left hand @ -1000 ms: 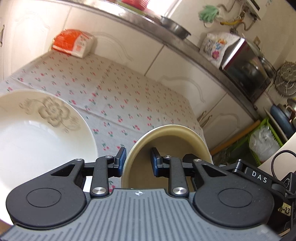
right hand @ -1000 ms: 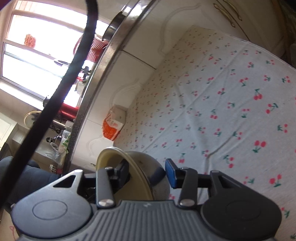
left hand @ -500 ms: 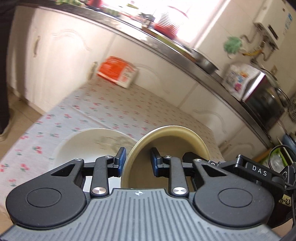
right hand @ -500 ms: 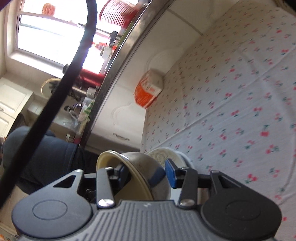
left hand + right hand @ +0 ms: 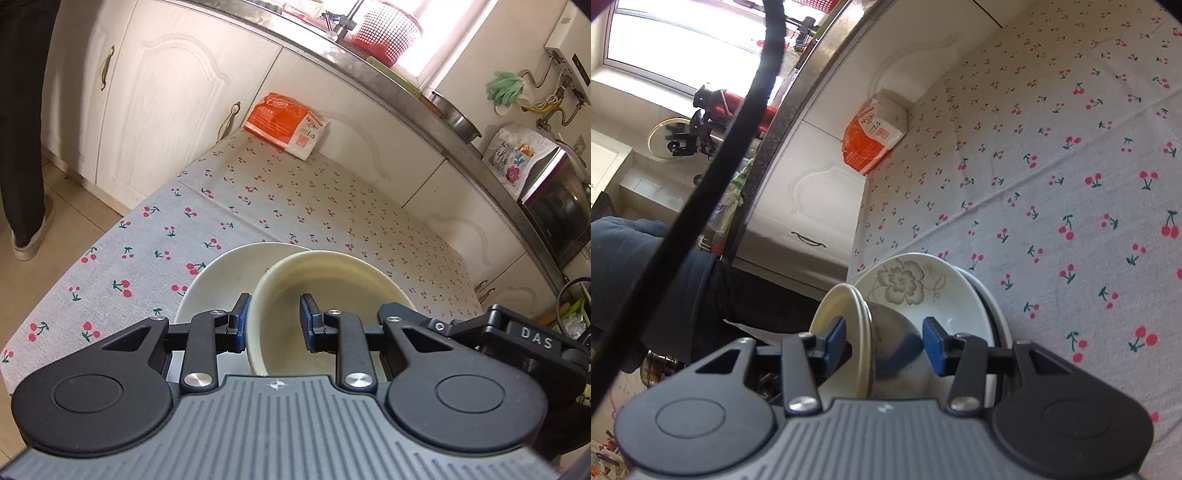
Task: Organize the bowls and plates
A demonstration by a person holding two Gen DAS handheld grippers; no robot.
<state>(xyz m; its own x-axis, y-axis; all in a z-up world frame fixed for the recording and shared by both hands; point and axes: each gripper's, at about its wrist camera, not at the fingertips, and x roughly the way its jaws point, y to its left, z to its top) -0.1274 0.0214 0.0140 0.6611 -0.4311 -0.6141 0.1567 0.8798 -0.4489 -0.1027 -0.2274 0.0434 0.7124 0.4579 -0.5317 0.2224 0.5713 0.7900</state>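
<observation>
A cream bowl (image 5: 332, 291) with a metal outside (image 5: 894, 339) hangs between both grippers above the table. My left gripper (image 5: 273, 321) has one finger outside and one inside its rim, with a visible gap to the wall. My right gripper (image 5: 884, 338) also straddles the rim; its jaws stand wide apart. Below the bowl lies a white flower-patterned plate (image 5: 923, 291), which also shows in the left wrist view (image 5: 218, 284), on top of a stack of plates (image 5: 997, 325).
The table wears a grey cherry-print cloth (image 5: 295, 199). An orange and white packet (image 5: 288, 123) lies at its far edge against white cabinets (image 5: 166, 96). A person's leg (image 5: 22, 110) stands at the left. A black cable (image 5: 738, 122) crosses the right wrist view.
Both grippers and the bowl have moved back over the plate stack. The left view has swung so the plate now sits under the bowl instead of far left.
</observation>
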